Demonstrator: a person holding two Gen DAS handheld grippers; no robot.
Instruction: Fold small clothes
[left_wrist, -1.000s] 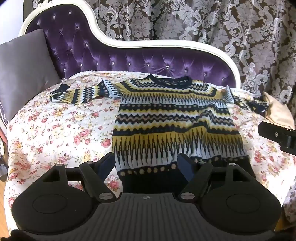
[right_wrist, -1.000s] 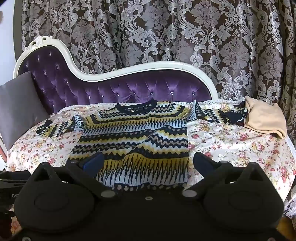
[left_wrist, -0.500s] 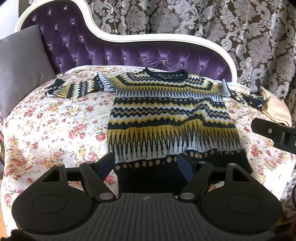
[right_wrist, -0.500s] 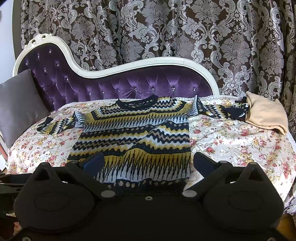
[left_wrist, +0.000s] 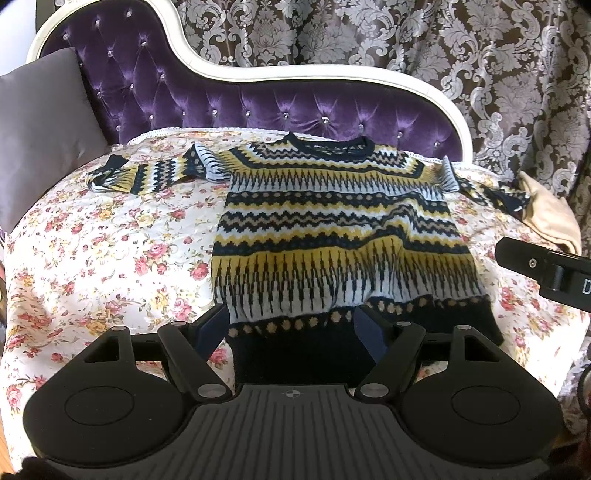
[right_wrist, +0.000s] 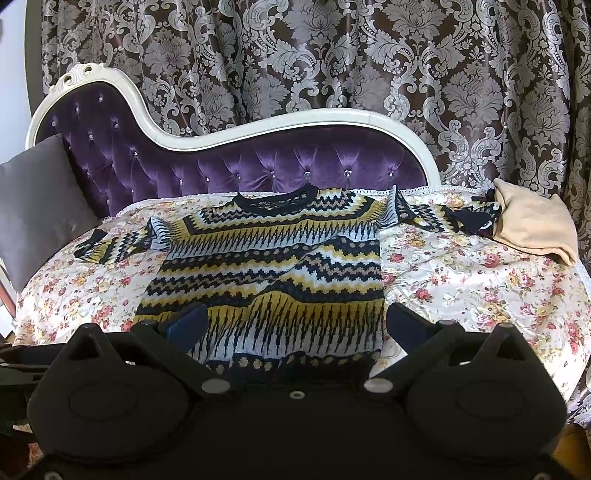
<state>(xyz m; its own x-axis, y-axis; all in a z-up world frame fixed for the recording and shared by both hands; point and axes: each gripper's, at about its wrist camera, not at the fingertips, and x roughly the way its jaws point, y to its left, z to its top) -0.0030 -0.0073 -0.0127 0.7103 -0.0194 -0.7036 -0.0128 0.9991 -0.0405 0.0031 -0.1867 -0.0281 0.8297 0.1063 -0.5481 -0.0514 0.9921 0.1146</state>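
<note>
One sweater (left_wrist: 332, 229), one cushion (left_wrist: 40, 125) (grey), two grippers (left_wrist: 291, 328).

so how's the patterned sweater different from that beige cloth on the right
The patterned sweater is spread open and flat with both sleeves out; the beige cloth sits bunched in a compact heap. The sweater is banded in navy, yellow and pale blue; the beige cloth is plain. The sweater covers the middle of the floral cover; the beige cloth sits at its far right edge, by one cuff. Both lie on that cover, in neither tool.
</note>
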